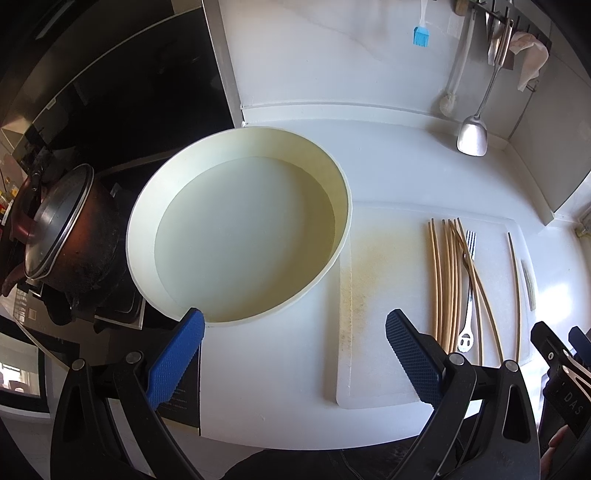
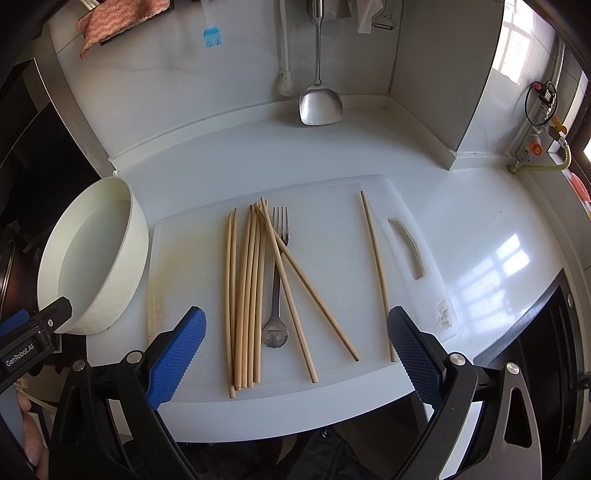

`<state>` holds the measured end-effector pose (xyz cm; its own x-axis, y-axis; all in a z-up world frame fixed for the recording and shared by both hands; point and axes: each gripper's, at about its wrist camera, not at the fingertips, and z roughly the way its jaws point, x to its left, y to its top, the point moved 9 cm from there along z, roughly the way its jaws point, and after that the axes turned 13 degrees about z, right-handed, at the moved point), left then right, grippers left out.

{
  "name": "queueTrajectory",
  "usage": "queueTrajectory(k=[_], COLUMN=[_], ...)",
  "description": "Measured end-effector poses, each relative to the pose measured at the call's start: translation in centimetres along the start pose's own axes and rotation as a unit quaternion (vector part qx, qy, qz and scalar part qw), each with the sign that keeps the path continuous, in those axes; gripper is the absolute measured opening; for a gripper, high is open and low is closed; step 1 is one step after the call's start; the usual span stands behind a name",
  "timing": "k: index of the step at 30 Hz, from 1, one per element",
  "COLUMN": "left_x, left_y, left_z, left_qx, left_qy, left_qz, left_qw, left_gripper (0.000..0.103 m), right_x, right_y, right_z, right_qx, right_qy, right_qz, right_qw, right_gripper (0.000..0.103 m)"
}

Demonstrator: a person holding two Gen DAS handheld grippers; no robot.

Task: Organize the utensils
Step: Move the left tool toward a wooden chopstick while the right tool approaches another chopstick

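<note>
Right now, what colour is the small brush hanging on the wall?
The brush is light blue, clearest in the left wrist view.

Round cream plastic basin: left side cut by dark frame edge at 9 o'clock in right wrist view; near rim hidden behind left gripper.
Slim metal fork: mid-handle covered by crossing wooden chopsticks.
Long-handled steel spatula: handle top cut off at 12 o'clock.
Dark lidded pot: left part lost in fisheye rim at 9 o'clock, left wrist view.
Printed text on black card under blue finger pad: too small to read.
</note>
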<state>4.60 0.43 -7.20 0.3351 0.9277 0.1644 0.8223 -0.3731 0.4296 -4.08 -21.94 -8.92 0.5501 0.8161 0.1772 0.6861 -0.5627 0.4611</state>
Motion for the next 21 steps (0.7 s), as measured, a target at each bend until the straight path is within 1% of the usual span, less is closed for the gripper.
queueTrajectory(k=[5,9,14,17,21], left_x=[0.3,-0.5,-2.2,-3.4,-4.4], left_y=[0.9,1.3,0.9,0.6,0.2], left_z=[0.1,0.9,2.6,3.4,4.0], left_qx=[-0.021,-0.034,-0.028,-0.024,-0.021], left_qy=[-0.003,-0.024,-0.043,-0.043,-0.044], left_qz=[0.021,0.040,0.067,0.078,0.069], left_qw=[0.9996,0.9983,0.9964,0.9957,0.9964], left_gripper=[0.097,0.097,0.097,0.097,0.097], right_x=[0.1,0.1,-0.6,-1.2,-2.6], right_y=[0.3,0.0,-0.9,-1.3,-1.4], right_z=[-0.8,-1.4,-0.4,0.2,1.0], right_qx=[-0.030,-0.059,-0.063,-0.066,-0.066], right_qy=[0.022,0.040,0.042,0.046,0.046], right_qz=[0.007,0.010,0.016,0.015,0.014], right_qw=[0.999,0.997,0.997,0.997,0.997], right_gripper=[0.094,0.094,0.094,0.094,0.094])
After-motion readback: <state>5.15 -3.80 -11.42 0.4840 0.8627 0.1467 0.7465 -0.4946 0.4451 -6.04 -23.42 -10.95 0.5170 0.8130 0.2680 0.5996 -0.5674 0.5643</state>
